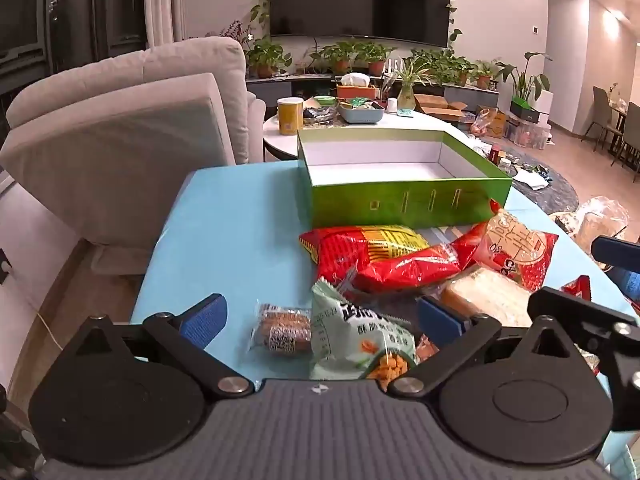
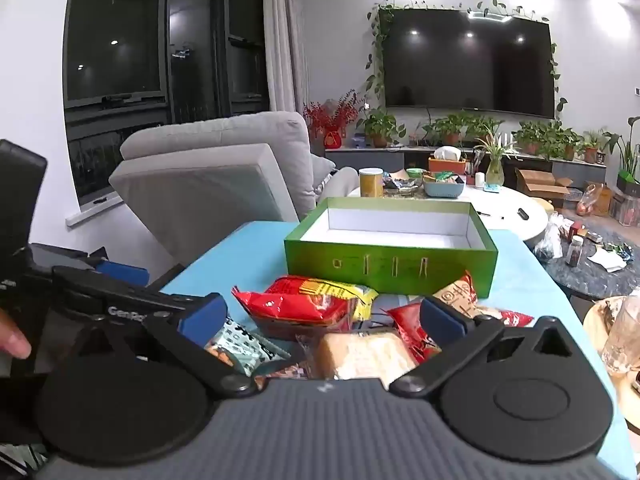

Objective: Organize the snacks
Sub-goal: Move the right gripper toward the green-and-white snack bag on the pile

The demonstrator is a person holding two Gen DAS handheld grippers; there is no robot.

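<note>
Both tools hang apart over the snacks, nothing gripped.
We hold left tool (image 1: 320, 320) and right tool (image 2: 322, 318) spread above the snacks (image 1: 384, 256) piled on the counter (image 1: 224, 224), ready to fill the box (image 1: 400, 200) just behind.

On the blue table I count one green box (image 1: 400, 200), two red snack bags (image 1: 376, 256), one pale green packet (image 1: 352, 340), one small wrapped biscuit (image 1: 282, 330), one wrapped sandwich (image 1: 488, 298).

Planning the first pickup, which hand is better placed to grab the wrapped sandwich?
Right, probably. The right gripper is open with the wrapped sandwich between its fingers; the left gripper frames the pale green packet instead.
</note>
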